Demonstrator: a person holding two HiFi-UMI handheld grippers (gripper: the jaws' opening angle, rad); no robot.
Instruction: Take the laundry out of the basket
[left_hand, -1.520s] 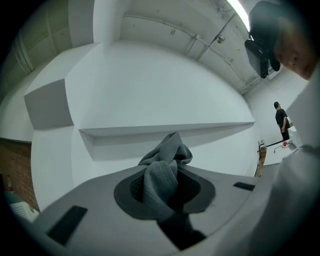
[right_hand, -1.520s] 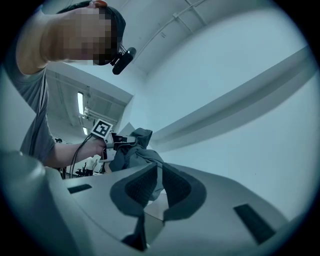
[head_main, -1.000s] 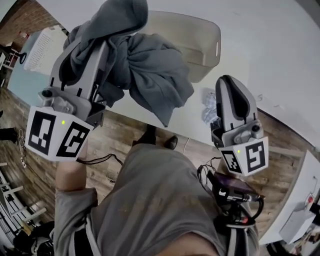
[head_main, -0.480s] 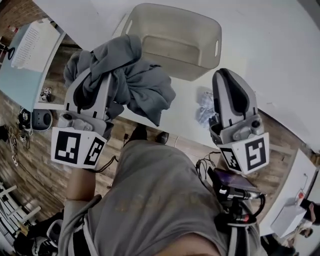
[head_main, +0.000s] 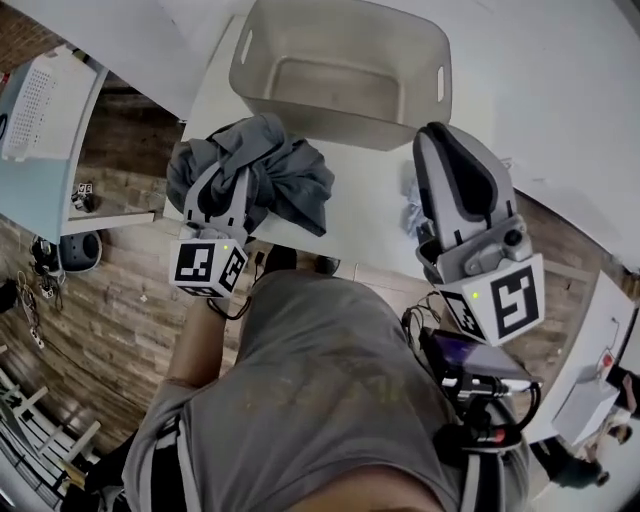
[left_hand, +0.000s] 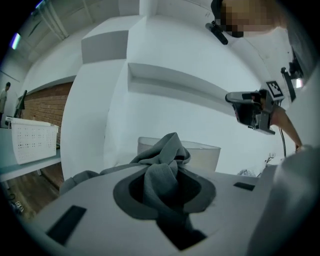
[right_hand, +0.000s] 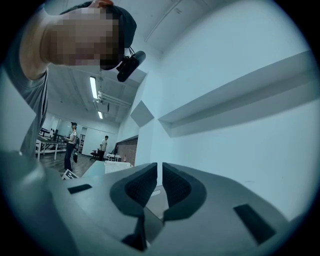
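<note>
From where I stood, the basket (head_main: 330, 125) sat at the person's twelve o'clock on the white table (head_main: 365, 215), and its inside looked bare. The laundry, a bundled grey garment (head_main: 285, 175), was already clear of it, down at about ten o'clock over the table's near left corner. The left gripper (left_hand: 165, 192) had its fingers clamped on a twisted fold of that cloth, which filled the gap between them, and the rest of the bundle spilled over the tool's nose. I could not tell whether the bundle rested on the tabletop or hung just above it.

The right gripper (right_hand: 159, 175) stood at two o'clock, pointing up and away, with its fingers drawn nearly together and nothing between them. Just beside it, at its nine o'clock, lay a small pale crumpled thing (head_main: 410, 210) (too blurred for me to name).

The step seemed to be setting the garment down. To do it well, I judged the left hand should carry the bundle toward one o'clock, further onto the table, because that corner left much of the cloth near the edge, where it could slide to the floor. Then the hand should lower until the weight sat on the surface, part the fingers fully, and draw back straight so no fold snagged.
</note>
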